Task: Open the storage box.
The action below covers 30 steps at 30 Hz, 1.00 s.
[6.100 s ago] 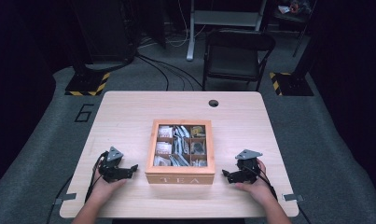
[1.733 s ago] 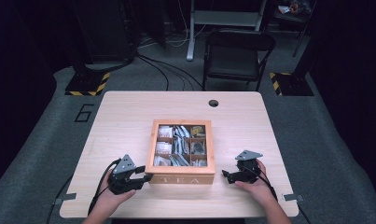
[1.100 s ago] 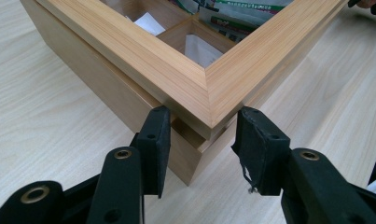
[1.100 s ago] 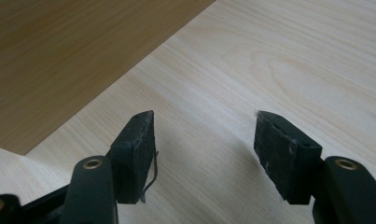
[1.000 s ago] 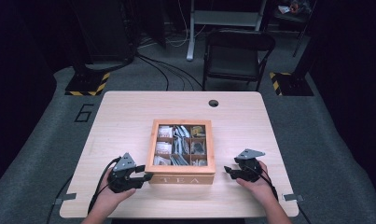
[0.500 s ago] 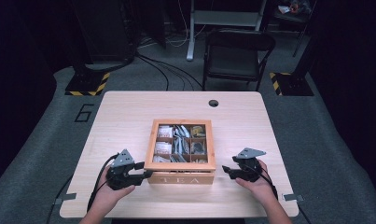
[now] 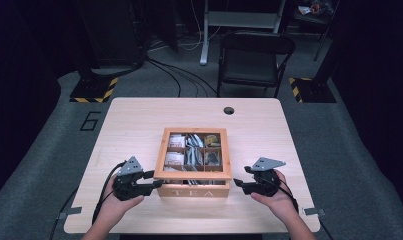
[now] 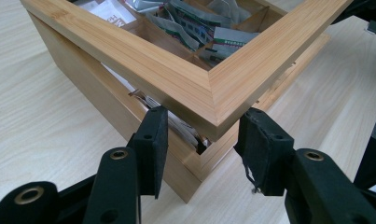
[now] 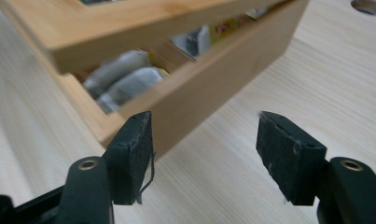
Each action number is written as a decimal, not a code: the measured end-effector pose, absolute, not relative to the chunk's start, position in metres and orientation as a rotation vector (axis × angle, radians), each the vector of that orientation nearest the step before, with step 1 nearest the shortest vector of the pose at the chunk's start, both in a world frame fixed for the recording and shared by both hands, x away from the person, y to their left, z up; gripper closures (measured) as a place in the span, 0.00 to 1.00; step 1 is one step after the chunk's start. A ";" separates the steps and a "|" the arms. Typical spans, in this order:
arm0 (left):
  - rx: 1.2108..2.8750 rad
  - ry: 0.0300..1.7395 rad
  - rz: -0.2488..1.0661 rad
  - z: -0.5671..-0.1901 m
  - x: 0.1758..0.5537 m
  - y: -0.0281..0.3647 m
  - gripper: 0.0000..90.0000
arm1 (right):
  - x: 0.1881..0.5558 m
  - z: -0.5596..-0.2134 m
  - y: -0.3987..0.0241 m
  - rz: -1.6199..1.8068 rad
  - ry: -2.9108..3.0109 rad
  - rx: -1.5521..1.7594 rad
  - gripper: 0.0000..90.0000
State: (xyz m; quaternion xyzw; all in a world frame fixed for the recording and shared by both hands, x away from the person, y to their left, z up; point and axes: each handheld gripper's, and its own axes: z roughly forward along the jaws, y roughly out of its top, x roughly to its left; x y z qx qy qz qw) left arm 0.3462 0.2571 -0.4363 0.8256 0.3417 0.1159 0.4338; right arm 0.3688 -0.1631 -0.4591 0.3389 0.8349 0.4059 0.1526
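Note:
A wooden tea box (image 7: 194,192) marked TEA stands at the table's front middle, with several tea bags (image 7: 191,150) in its compartments. Its windowed lid (image 7: 193,174) is raised a little at the front. My left gripper (image 7: 151,179) is at the front left corner. In the left gripper view the lid's corner (image 8: 213,102) sits wedged between the pads (image 8: 150,149) of my left gripper (image 8: 202,140), above the base (image 8: 92,98). My right gripper (image 7: 239,184) is at the front right corner. In its own view my right gripper (image 9: 204,140) stands open, low beside the base (image 9: 213,88), under the lid (image 9: 129,28).
The light wood table (image 7: 139,120) has a round cable hole (image 7: 229,110) at the back. A black folding chair (image 7: 254,55) stands behind the table. Cables and black-and-yellow stand feet (image 7: 91,90) lie on the grey floor.
My left gripper came in from the left to the box's front left corner. The lid's front edge has lifted off the base. My right gripper has risen and edged toward the box.

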 end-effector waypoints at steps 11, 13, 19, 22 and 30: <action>2.067 0.852 0.286 -0.433 0.348 0.257 0.59 | 0.354 -0.445 -0.142 1.220 2.404 0.899 0.38; 2.069 0.851 0.289 -0.433 0.348 0.257 0.59 | 0.352 -0.441 -0.140 1.221 2.397 0.903 0.38; 2.083 0.847 0.292 -0.432 0.348 0.256 0.58 | 0.352 -0.435 -0.134 1.215 2.386 0.888 0.38; 2.082 0.849 0.293 -0.431 0.349 0.256 0.58 | 0.353 -0.434 -0.131 1.209 2.391 0.883 0.39; 2.082 0.846 0.298 -0.428 0.350 0.256 0.57 | 0.358 -0.432 -0.126 1.228 2.402 0.891 0.40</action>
